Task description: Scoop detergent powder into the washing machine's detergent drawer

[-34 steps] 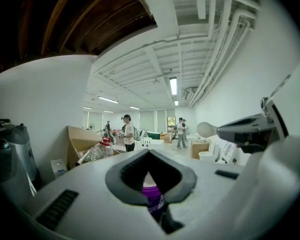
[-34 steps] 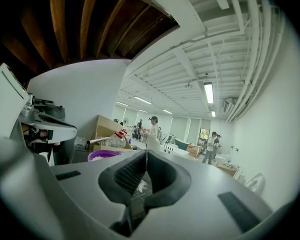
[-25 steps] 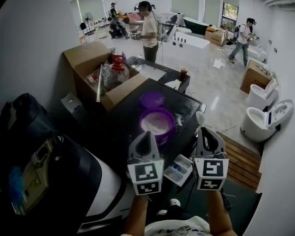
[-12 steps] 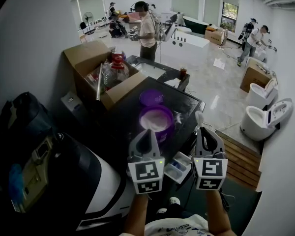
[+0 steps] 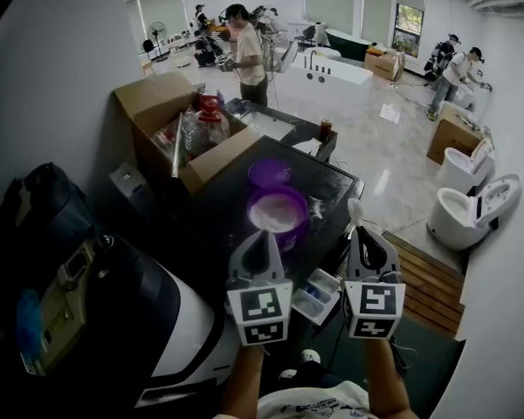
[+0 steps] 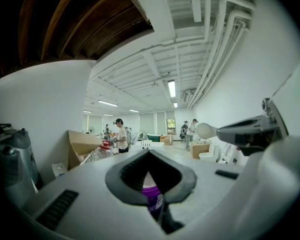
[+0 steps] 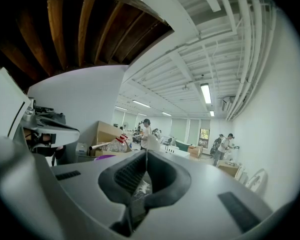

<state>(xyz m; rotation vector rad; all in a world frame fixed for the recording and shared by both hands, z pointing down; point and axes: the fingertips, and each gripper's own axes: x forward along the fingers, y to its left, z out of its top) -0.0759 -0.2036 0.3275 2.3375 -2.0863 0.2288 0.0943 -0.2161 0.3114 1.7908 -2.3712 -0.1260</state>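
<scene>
Left gripper (image 5: 259,244), right gripper (image 5: 369,247): pale grey moulded shells, dark ribbed pads (image 6: 132,172) on the jaws, dark slots in the housing. Each carries a white cube (image 5: 262,314) with black square markers. Person wears a white shirt (image 5: 319,404).

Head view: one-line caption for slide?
Left claw and right claw, gripping a white scoop, held near the open detergent drawer, purple powder tub behind.

Left hand-held gripper (image 5: 260,237) and right hand-held gripper (image 5: 357,228): matt grey plastic, ribbed black pads (image 6: 130,171). Smooth white plastic scoop (image 5: 354,206) at the right one's tip. Ahead of the left, glossy purple plastic tub (image 5: 279,213) on shiny black top (image 5: 217,206).
</scene>
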